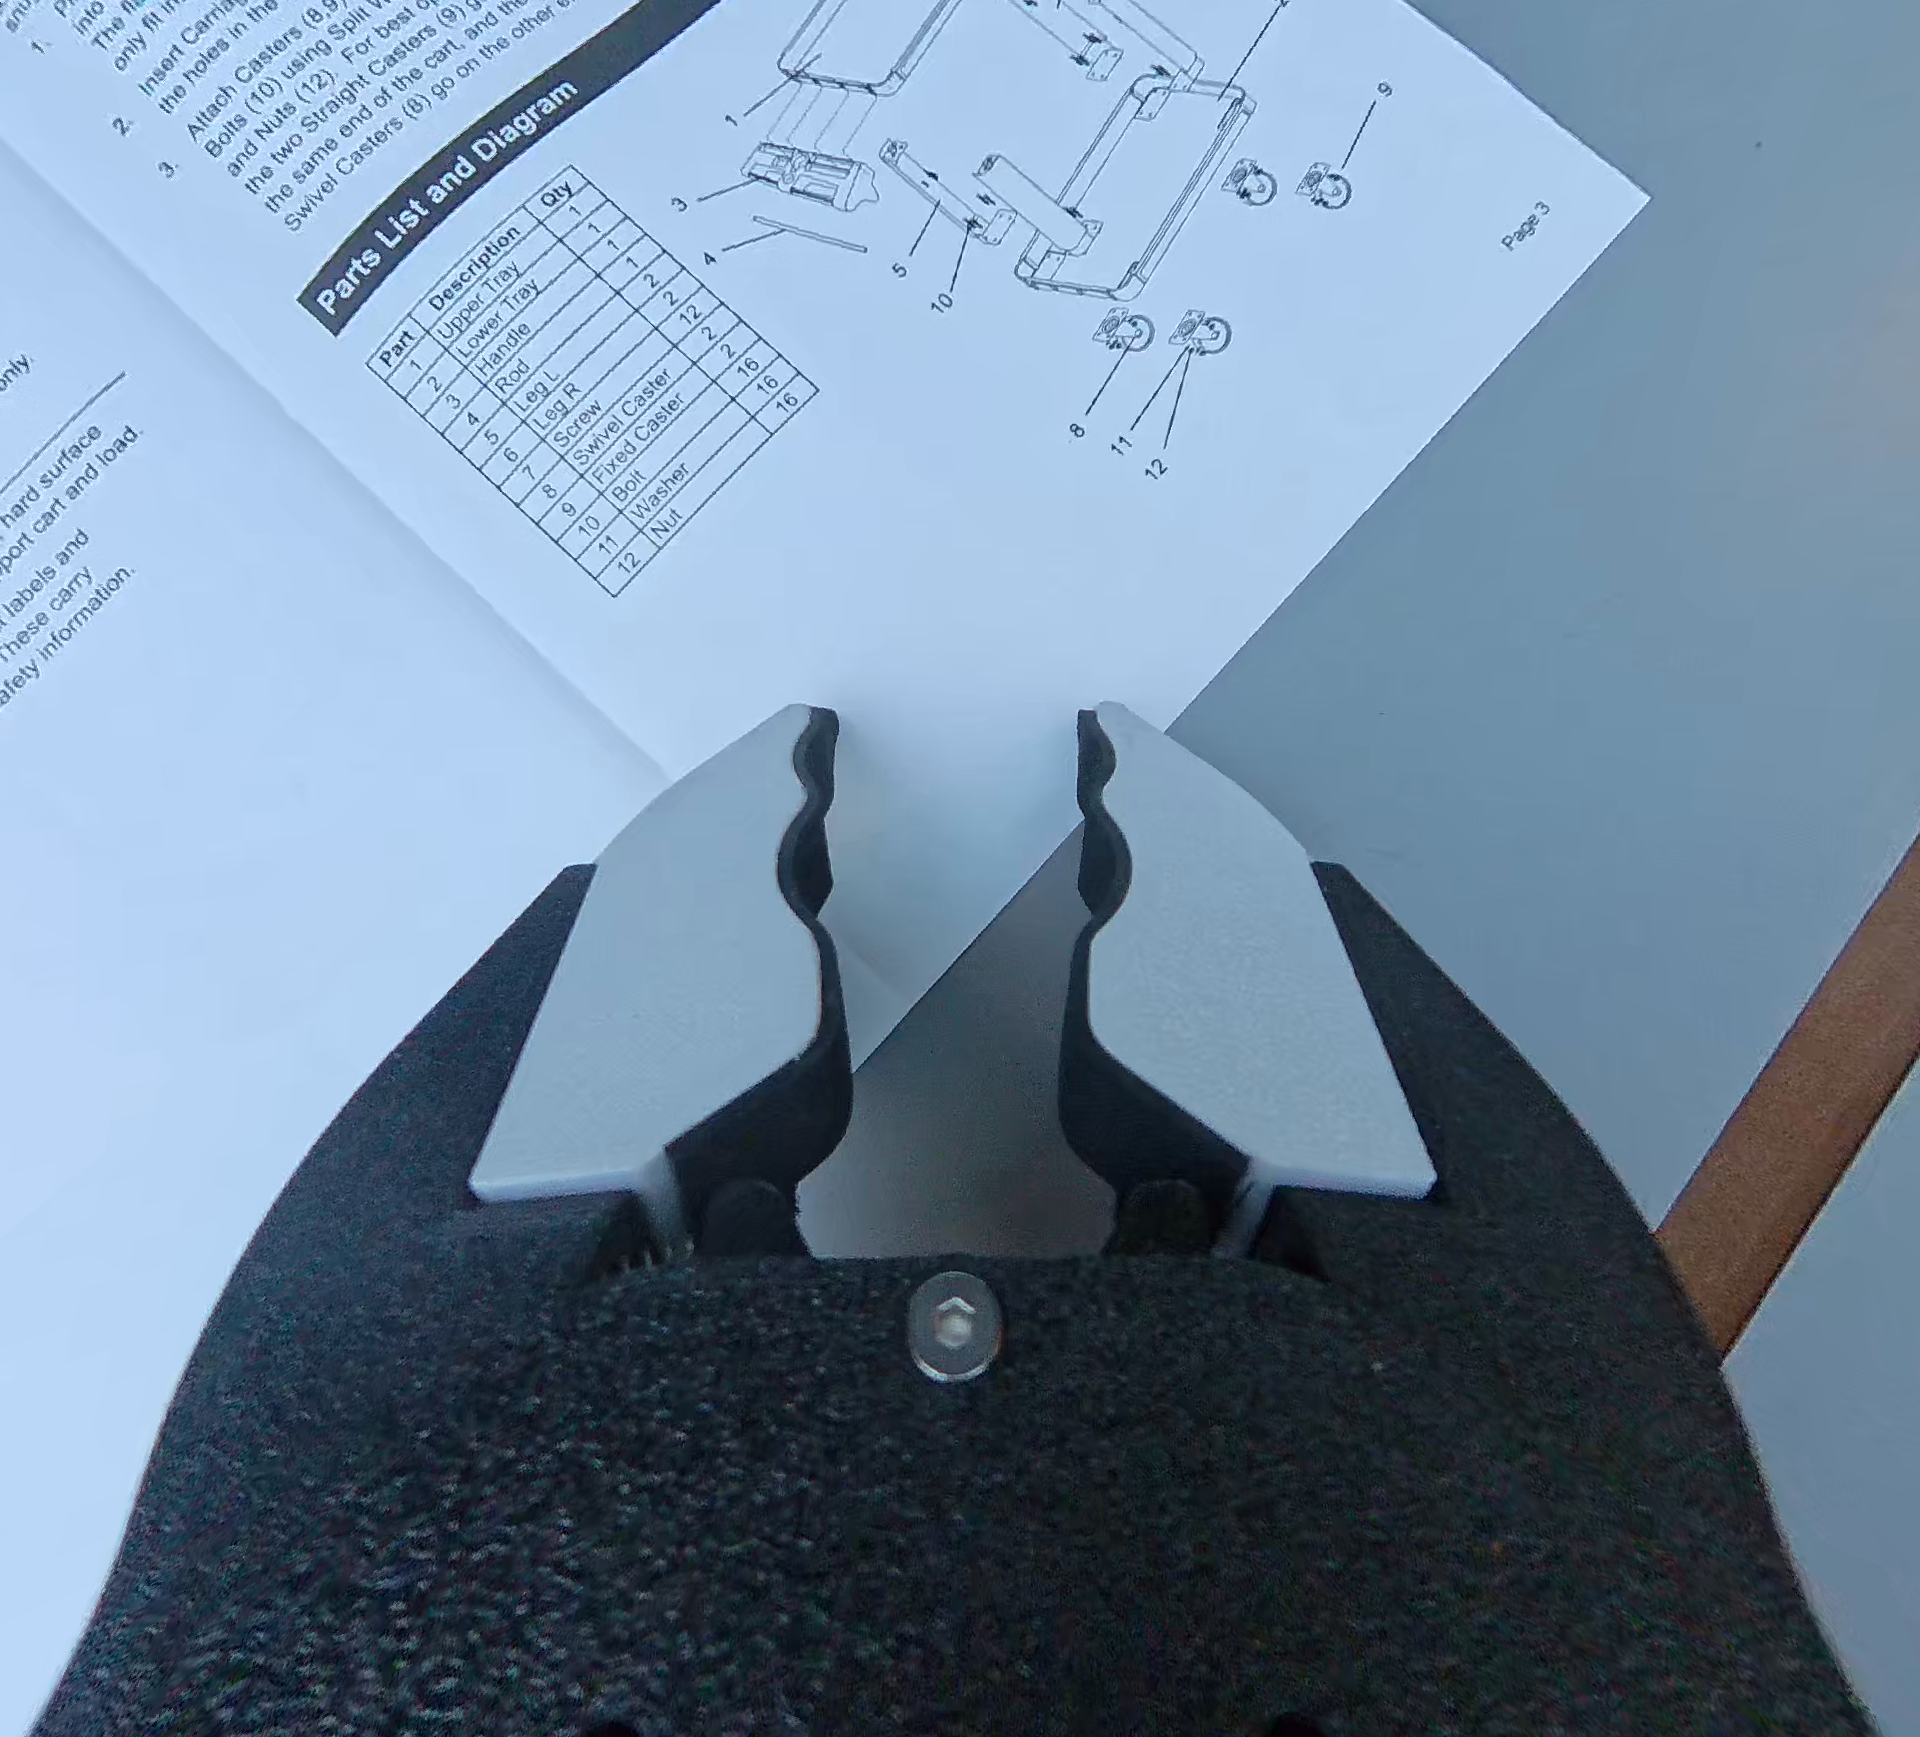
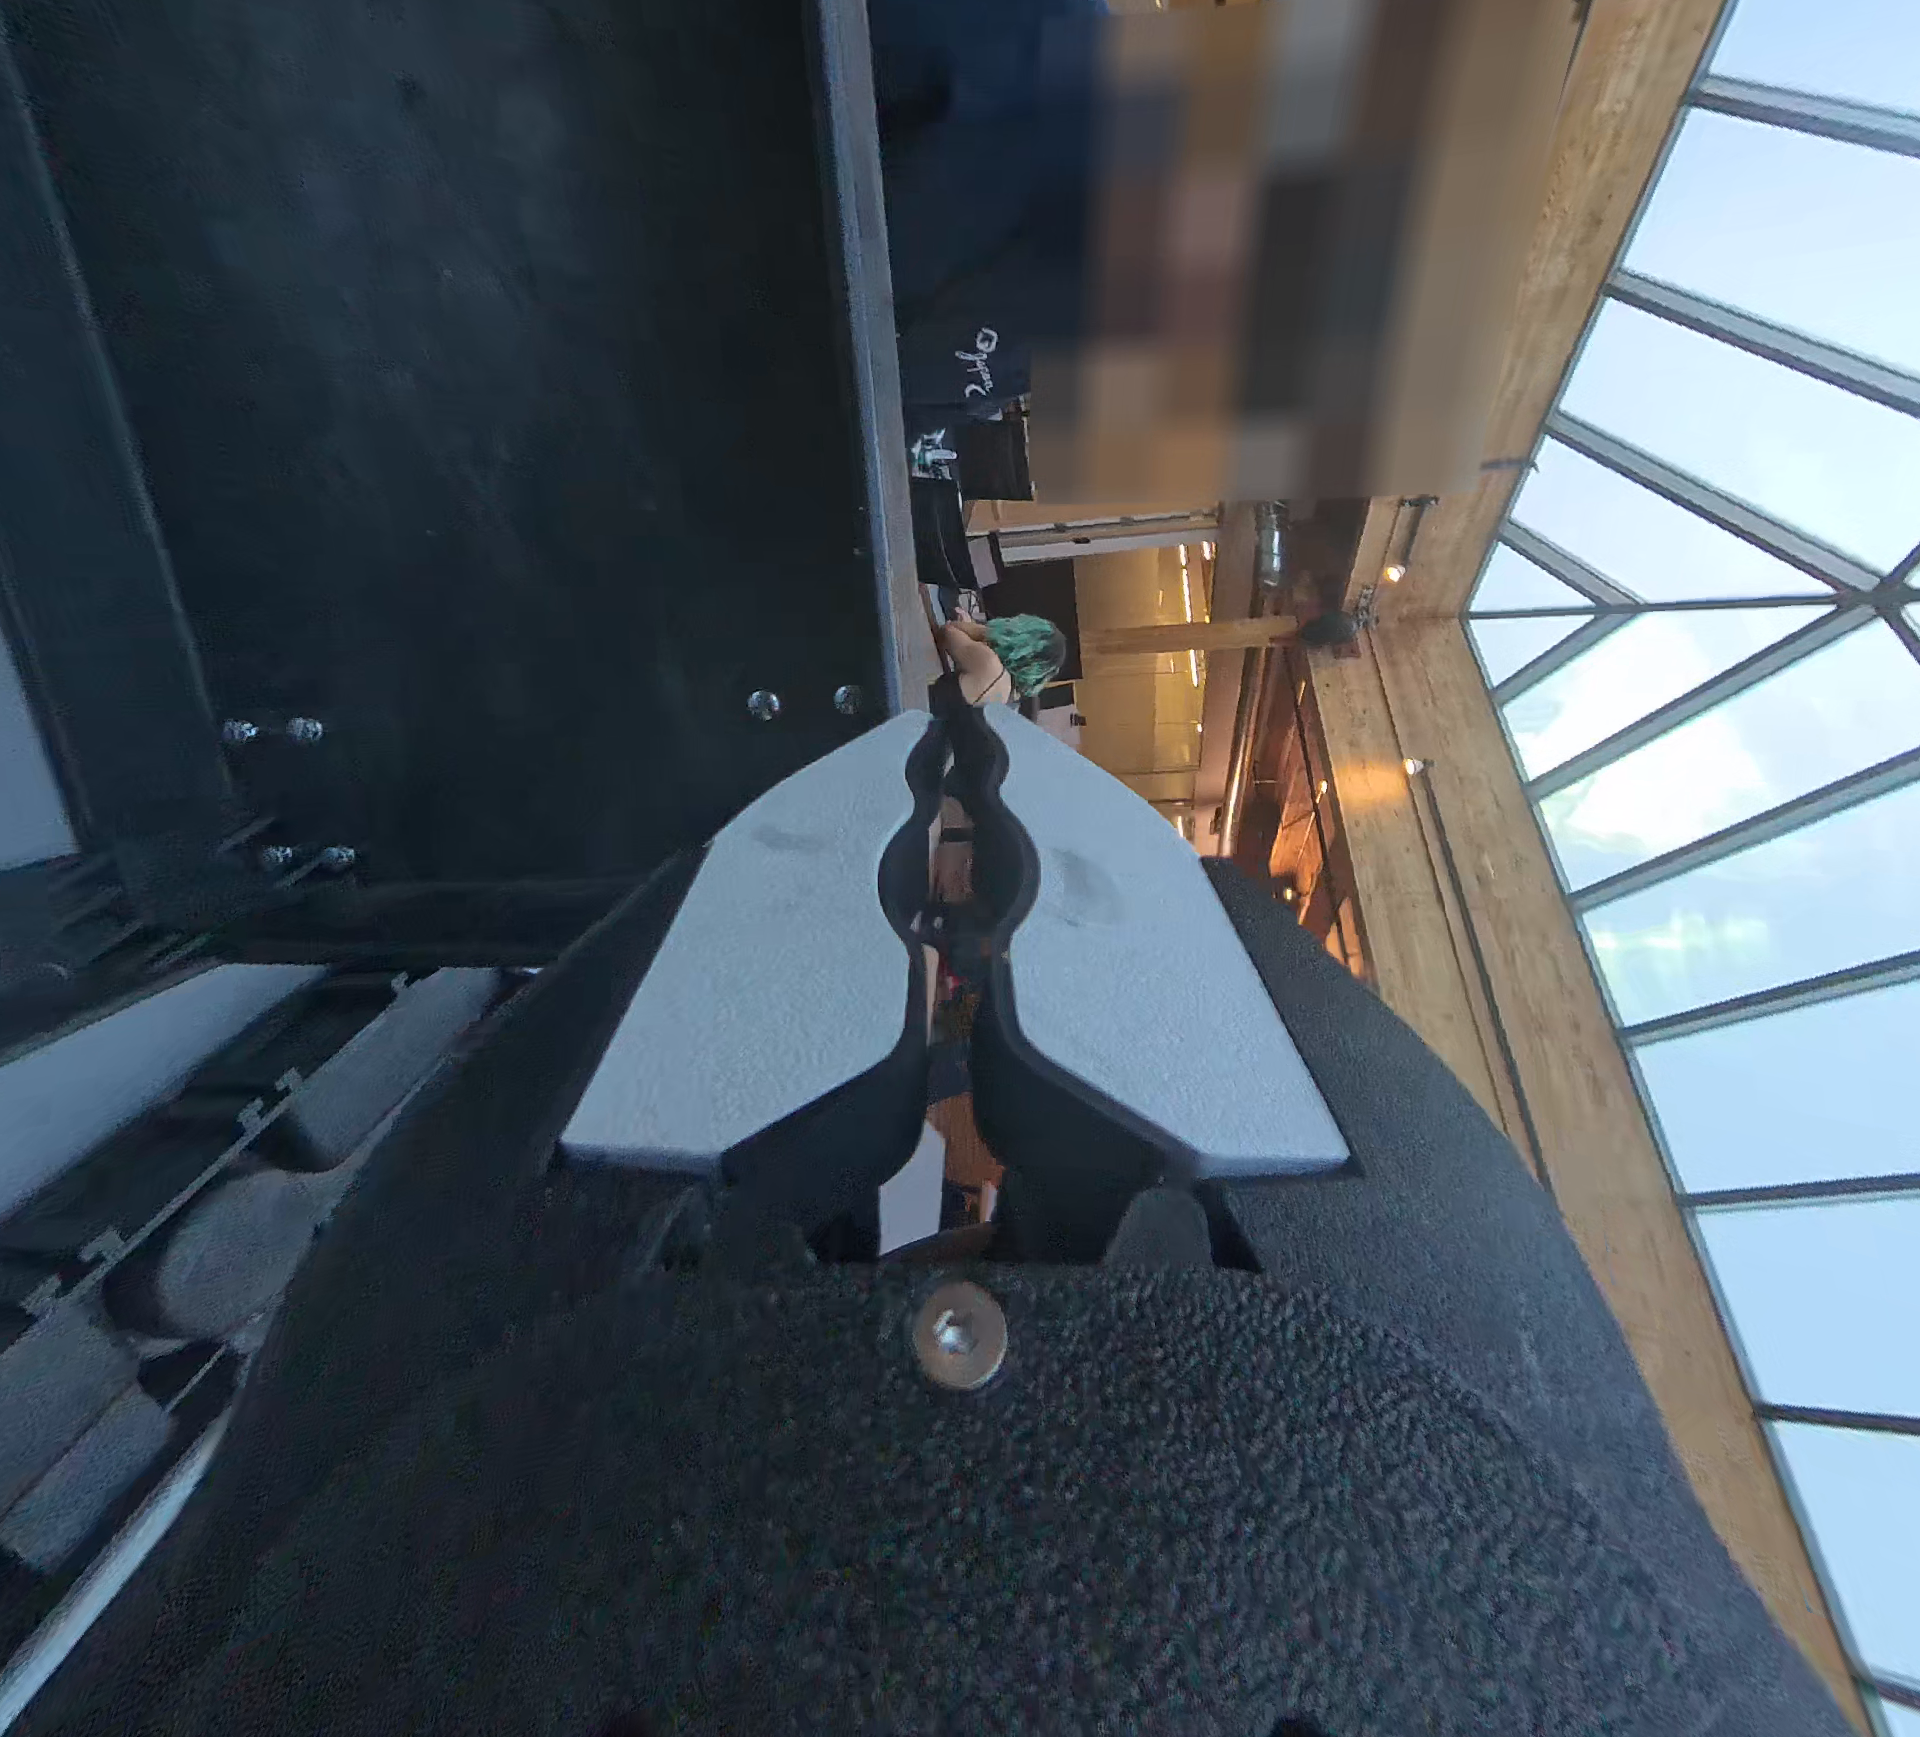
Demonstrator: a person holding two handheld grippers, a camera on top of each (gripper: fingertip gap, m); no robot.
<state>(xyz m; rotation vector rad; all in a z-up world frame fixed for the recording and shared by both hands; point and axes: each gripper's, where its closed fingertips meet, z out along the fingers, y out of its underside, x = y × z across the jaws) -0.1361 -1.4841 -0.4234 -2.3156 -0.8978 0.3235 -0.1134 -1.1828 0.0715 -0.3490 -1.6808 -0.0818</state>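
Left gripper (image 1: pixel 956 726): jaws parted by a wide gap, nothing between them, poised over the near corner of an open booklet (image 1: pixel 727 461). Booklet lying flat on a grey table (image 1: pixel 1558 648), set diagonally; spine fold running from upper left down toward the jaws; right-hand page with a parts table and an exploded line drawing, its far corner pointing right. Wooden strip (image 1: pixel 1787 1116) along the table edge at right.

Right gripper (image 2: pixel 961 726): jaws closed, tips meeting, nothing gripped. View rolled sideways. Large black panel (image 2: pixel 436 337) with small bolts (image 2: pixel 272 731) just left of the tips; grey foam blocks (image 2: pixel 208 1251) lower left. Beyond: person in dark top (image 2: pixel 966 129), timber beams (image 2: pixel 1455 752), glazed roof (image 2: pixel 1766 544).
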